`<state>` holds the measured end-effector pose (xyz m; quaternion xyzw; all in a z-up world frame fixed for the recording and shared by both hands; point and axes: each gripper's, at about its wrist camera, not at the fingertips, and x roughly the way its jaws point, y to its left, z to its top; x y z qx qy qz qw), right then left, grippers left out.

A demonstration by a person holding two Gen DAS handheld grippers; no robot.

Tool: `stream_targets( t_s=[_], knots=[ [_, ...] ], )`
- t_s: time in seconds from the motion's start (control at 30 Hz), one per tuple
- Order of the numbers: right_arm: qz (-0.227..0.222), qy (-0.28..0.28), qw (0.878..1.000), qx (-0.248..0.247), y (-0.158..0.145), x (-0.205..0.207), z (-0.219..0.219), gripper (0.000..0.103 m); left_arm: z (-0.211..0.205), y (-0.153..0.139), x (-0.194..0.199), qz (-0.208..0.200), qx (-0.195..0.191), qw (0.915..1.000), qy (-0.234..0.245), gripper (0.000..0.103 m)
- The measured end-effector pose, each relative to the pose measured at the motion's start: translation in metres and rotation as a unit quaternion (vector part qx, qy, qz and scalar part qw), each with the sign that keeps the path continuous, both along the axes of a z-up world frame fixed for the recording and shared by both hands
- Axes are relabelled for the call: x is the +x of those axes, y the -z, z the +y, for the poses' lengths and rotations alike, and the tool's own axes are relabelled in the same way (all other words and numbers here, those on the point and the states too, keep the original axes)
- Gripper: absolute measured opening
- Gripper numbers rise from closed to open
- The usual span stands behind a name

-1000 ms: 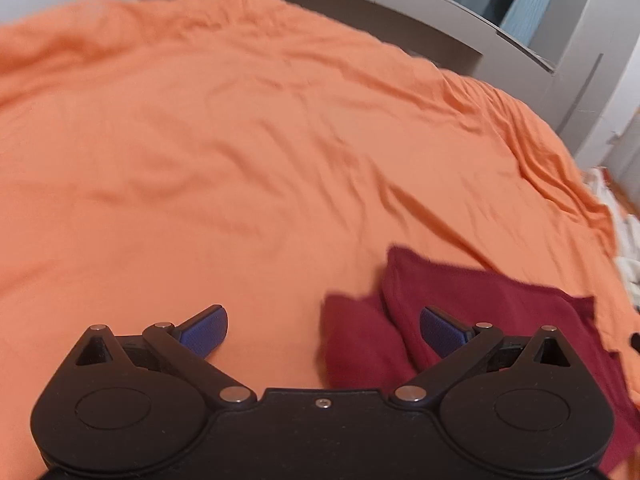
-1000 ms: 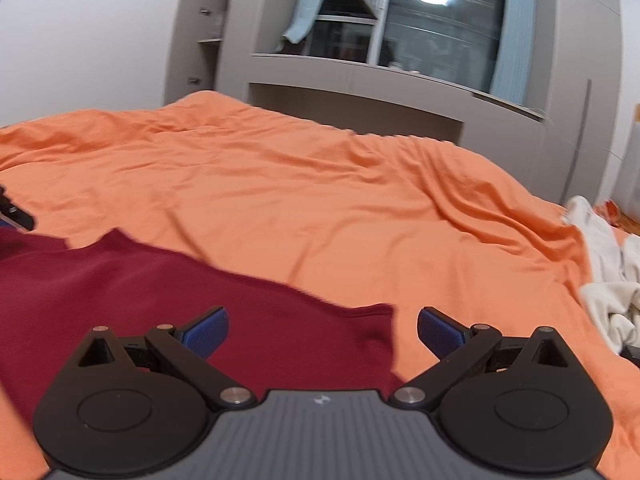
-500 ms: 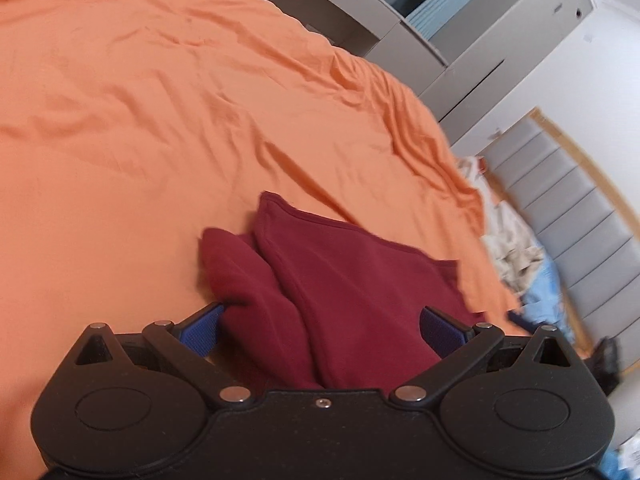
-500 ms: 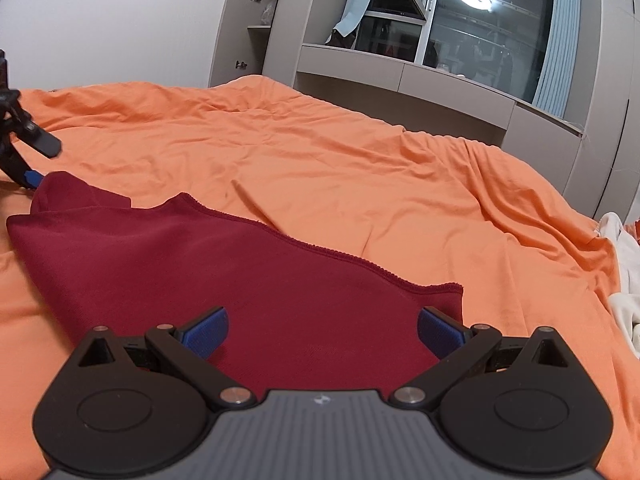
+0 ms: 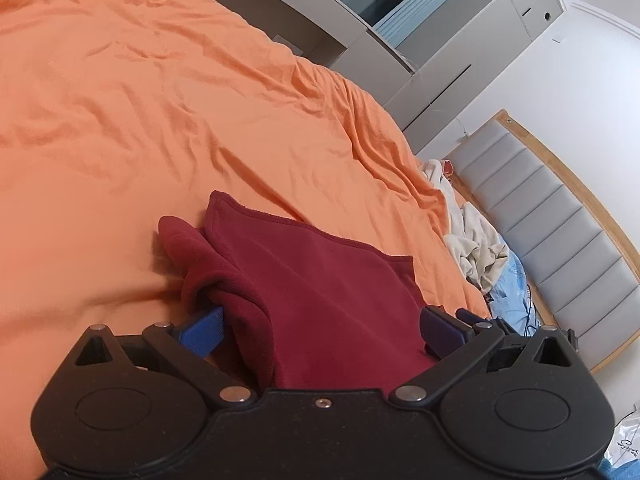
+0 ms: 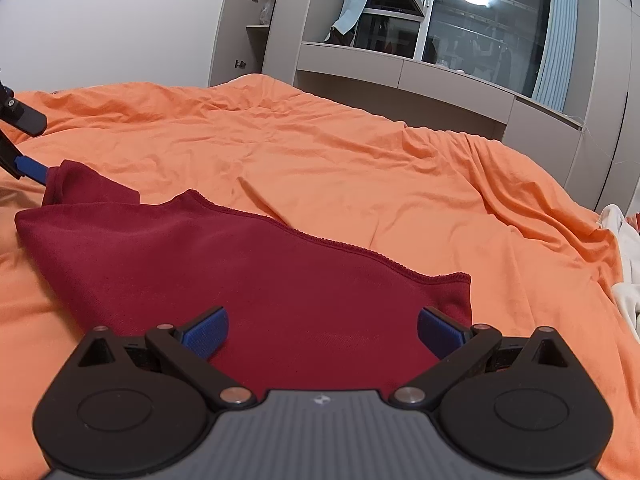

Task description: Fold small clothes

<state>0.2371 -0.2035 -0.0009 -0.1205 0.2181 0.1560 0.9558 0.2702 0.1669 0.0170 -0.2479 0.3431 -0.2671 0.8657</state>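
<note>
Dark red cloth point(image 5: 320, 292) flat on the orange bed point(image 5: 160, 120), one bunched bit sticking out at its left end. Left tongs point(image 5: 320, 328) wide apart over that bunched end. Right tongs point(image 6: 322, 330) wide apart over the other end, gripping nothing. Pale clothes point(image 5: 476, 248) heaped by the headboard point(image 5: 560, 232)

Grey cabinets point(image 6: 440, 76), dark window point(image 6: 480, 28), padded headboard point(image 5: 560, 248).

Home bedroom: wide bed under orange sheet point(image 6: 340, 168), padded grey headboard point(image 5: 560, 232), built-in wardrobes point(image 6: 600, 80), curtained night window point(image 6: 480, 28), clothes heap point(image 5: 476, 248) bedside.
</note>
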Motion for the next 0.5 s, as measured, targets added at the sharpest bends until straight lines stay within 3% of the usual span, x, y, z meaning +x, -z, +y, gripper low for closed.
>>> stream_targets(
  t_s=[0.3, 0.5],
  knots=[
    [-0.015, -0.011, 1.000, -0.011, 0.001, -0.010, 0.011, 0.103, -0.001, -0.005, -0.035, -0.005, 0.033, 0.9984, -0.045, 0.102],
    [-0.018, -0.009, 1.000, -0.011, 0.002, -0.014, 0.015, 0.103, -0.011, 0.002, -0.071, -0.005, 0.024, 0.9995, -0.018, 0.102]
  ],
)
